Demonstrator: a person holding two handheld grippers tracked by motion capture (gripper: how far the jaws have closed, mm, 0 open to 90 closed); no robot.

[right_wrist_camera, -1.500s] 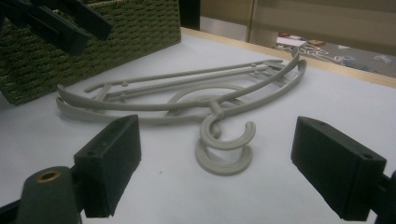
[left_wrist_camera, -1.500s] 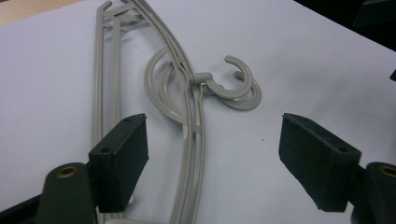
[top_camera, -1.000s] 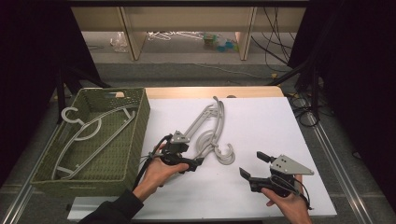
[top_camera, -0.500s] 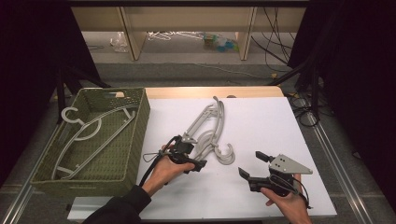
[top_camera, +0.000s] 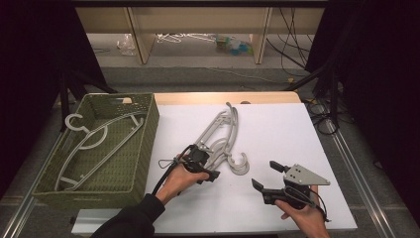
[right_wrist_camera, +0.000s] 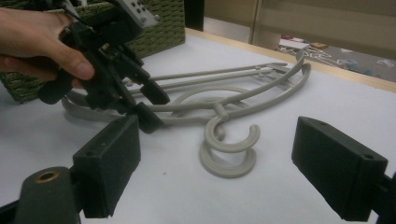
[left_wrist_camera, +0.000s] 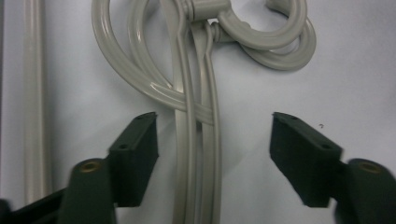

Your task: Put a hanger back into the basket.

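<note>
Moved in over the grey hangers (top_camera: 220,141) just right of the green basket (top_camera: 143,148): left gripper (left_wrist_camera: 212,140) wide open astride their arms, right gripper (top_camera: 271,174) open, idle nearby; pickup likely next.

Person's wearing a black sleeve (top_camera: 130,219) on the left arm. Both grippers are sporting black fingers (left_wrist_camera: 135,156) with brass-ringed screw holes; the right gripper (top_camera: 268,176) is carrying a grey triangular plate (top_camera: 303,175).

White-topped table (top_camera: 287,134) with a wooden far edge, a green woven basket (top_camera: 143,144) sat at its left, a stack of grey plastic hangers (top_camera: 220,136) lay near the middle, hooks toward the person.
</note>
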